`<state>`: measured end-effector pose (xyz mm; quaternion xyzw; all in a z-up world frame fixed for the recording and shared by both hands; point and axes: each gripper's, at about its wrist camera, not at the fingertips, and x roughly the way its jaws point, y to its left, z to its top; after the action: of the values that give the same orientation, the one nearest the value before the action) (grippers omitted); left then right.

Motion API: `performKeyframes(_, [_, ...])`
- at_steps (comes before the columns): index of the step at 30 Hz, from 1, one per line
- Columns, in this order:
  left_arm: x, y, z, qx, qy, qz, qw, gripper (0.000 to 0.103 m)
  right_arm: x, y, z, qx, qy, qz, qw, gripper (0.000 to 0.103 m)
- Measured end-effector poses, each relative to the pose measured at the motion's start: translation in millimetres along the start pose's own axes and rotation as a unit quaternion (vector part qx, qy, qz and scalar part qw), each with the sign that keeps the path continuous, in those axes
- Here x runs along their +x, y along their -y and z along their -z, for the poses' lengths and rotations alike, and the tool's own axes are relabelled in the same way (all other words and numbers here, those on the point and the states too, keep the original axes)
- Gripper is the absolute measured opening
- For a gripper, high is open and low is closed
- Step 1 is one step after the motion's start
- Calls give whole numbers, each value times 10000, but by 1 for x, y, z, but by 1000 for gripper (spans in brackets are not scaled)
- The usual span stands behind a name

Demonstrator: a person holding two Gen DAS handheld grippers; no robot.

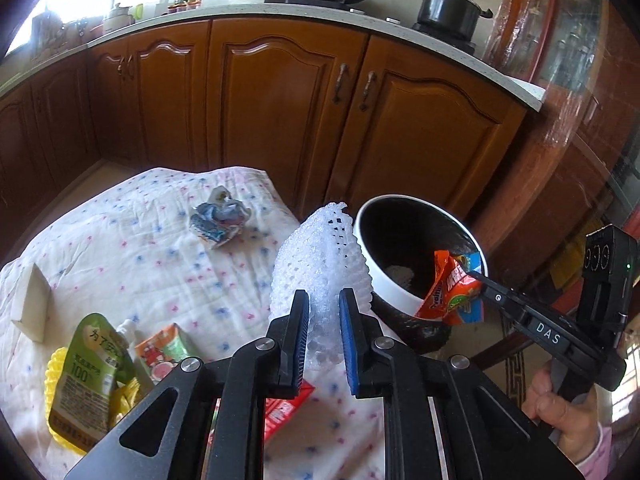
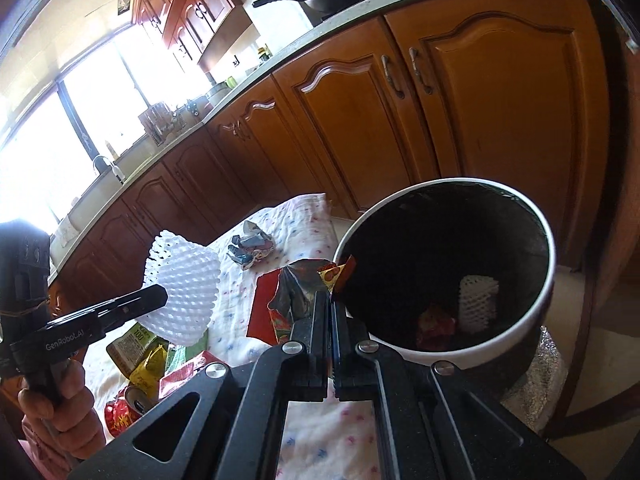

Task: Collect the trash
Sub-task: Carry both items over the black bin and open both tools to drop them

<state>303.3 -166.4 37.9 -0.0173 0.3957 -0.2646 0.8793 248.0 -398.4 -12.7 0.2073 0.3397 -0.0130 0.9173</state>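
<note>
Left wrist view: the left gripper (image 1: 325, 316) is clenched on a white foam net (image 1: 316, 256), holding it upright above the dotted cloth (image 1: 120, 248), just beside the white-rimmed trash bin (image 1: 394, 288). The right gripper (image 1: 474, 276) grasps an orange snack wrapper (image 1: 450, 284) over the bin's near rim.

In the right wrist view, the right gripper (image 2: 330, 300) has its jaws pressed together on that wrapper (image 2: 296, 292), which hangs at the bin's (image 2: 548, 264) left edge. Inside the black-lined bin lie two visible pieces: one second foam net (image 2: 478, 302) and one red wrapper (image 2: 434, 326).

On the cloth I count one crumpled blue-and-white wrapper (image 1: 220, 220), one white box (image 1: 30, 304) at the left edge, one green drink pouch (image 1: 90, 364), one red-and-green pouch (image 1: 160, 356), one yellow tray (image 1: 54, 376) under them, and one red packet (image 1: 284, 408) beneath the left gripper's fingers.
</note>
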Motion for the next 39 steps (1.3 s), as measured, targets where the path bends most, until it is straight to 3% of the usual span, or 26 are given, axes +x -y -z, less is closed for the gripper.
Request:
performKeyframes(14, [34, 31, -26, 290, -157, 359, 9988, 15, -32, 47, -11, 231, 318, 525, 9979, 1])
performKeyframes(21, [70, 50, -48, 464, -358, 334, 9977, 15, -24, 68, -26, 225, 315, 759, 9964, 1])
performKeyframes(34, [156, 80, -71, 543, -794, 92, 9953, 17, 14, 101, -37, 245, -60, 985, 9948, 1])
performKeyframes(36, [163, 82, -70, 546, -845, 69, 9949, 21, 18, 103, -37, 235, -90, 1003, 9946, 2])
performKeyframes(38, [167, 81, -68, 507, -868, 54, 9949, 41, 21, 104, -38, 227, -108, 1024, 9944, 8])
performKeyframes(39, [166, 81, -67, 493, -825, 67, 9954, 44, 21, 105, -38, 234, -97, 1020, 9945, 9])
